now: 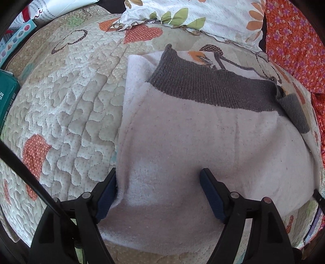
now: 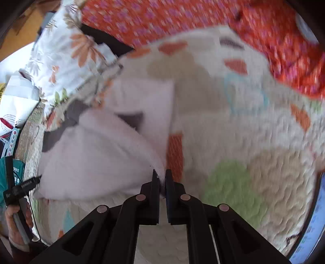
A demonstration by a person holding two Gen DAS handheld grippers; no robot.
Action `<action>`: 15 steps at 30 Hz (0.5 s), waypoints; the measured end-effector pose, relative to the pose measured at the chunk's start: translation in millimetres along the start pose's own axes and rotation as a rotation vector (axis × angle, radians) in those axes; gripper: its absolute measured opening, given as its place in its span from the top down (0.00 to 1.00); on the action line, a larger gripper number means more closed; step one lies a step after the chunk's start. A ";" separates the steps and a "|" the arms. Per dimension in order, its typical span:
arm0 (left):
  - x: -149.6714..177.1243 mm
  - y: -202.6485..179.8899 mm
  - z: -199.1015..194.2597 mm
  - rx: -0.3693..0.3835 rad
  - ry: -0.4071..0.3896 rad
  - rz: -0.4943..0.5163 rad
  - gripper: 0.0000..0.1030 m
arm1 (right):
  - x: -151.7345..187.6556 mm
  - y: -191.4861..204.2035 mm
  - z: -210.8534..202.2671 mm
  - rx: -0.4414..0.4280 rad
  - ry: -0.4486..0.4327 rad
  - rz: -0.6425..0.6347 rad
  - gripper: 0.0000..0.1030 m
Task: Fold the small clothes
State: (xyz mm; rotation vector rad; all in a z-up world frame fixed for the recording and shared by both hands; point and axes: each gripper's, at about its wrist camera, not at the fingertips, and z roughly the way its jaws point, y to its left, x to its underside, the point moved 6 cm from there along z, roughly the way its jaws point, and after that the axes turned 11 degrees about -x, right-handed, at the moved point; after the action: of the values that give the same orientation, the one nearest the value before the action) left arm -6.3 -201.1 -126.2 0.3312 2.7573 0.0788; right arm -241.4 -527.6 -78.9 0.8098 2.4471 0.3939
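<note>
Pale pink garment (image 1: 193,142) with grey ribbed waistband (image 1: 213,85), partly folded.

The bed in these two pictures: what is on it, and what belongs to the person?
Pale pink knit garment with grey ribbed band: one, on the quilt, centre.
Quilted patchwork bedspread: one, cream with orange patches, under everything.
White floral pillow: one, far edge.
Orange flowered fabric: one, right side.
Teal box: one, left edge.
Printed papers: several, white, top left.
Left gripper: one, black, open over the garment.
Right gripper: one, black, shut on the garment's edge.
Hand: one, holding the left gripper.
</note>
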 end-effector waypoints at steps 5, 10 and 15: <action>0.2 1.0 0.2 0.001 0.004 -0.004 0.22 | -15.6 26.3 -18.5 0.037 -0.096 -0.069 0.79; -1.4 1.1 1.5 0.013 0.018 -0.009 0.21 | -51.0 78.3 2.8 0.013 -0.104 -0.246 0.51; -0.8 2.2 1.7 0.040 0.030 -0.014 0.19 | -94.6 83.3 63.3 0.046 -0.066 -0.236 0.53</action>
State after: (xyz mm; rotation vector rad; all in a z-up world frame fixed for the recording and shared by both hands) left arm -4.5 -199.1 -127.4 0.3237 2.7932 0.0252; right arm -102.4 -514.7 -58.6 0.5343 2.4615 0.2198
